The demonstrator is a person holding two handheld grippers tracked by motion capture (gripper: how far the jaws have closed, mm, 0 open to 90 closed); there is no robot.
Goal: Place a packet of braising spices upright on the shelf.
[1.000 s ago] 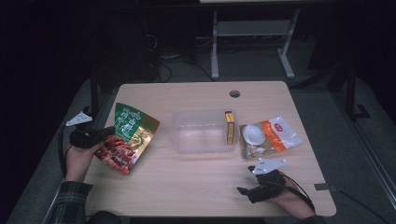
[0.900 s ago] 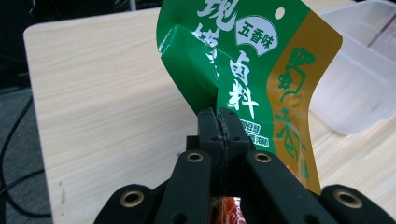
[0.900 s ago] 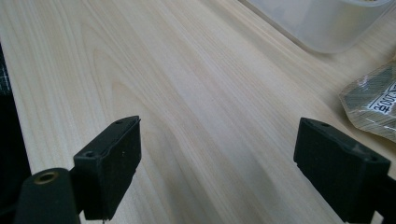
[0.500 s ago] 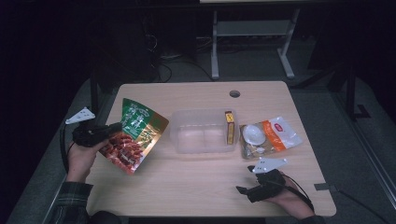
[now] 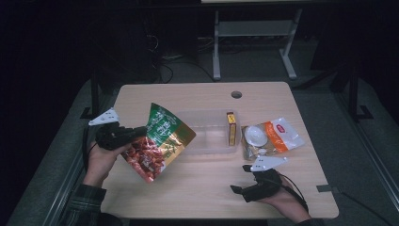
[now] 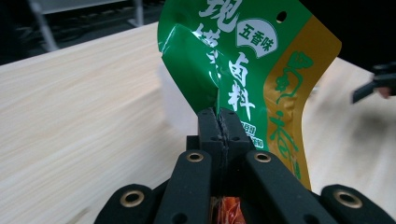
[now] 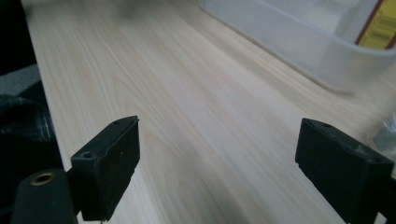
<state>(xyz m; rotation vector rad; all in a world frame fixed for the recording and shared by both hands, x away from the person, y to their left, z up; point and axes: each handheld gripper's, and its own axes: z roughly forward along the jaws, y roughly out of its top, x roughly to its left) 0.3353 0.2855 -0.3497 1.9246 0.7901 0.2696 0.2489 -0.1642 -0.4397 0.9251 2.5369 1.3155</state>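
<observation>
Foil and thin plastic make the green seasoning pouch point(image 5: 160, 141) a light, floppy, slippery load. It hangs tilted just off the near-left corner of the clear tub point(image 5: 209, 134), lifted clear of the table point(image 5: 197, 186). The left gripper point(image 5: 139, 132) has its jaws clamped on the pouch's creased edge, a sound hold since the flat seam will not crush. The right gripper point(image 5: 237, 189) rests on the table in front of the tub, jaws wide apart and holding nothing.

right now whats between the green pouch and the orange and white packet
The clear tub with a yellow box inside, seen in the high view, between green pouch and packet.
</observation>
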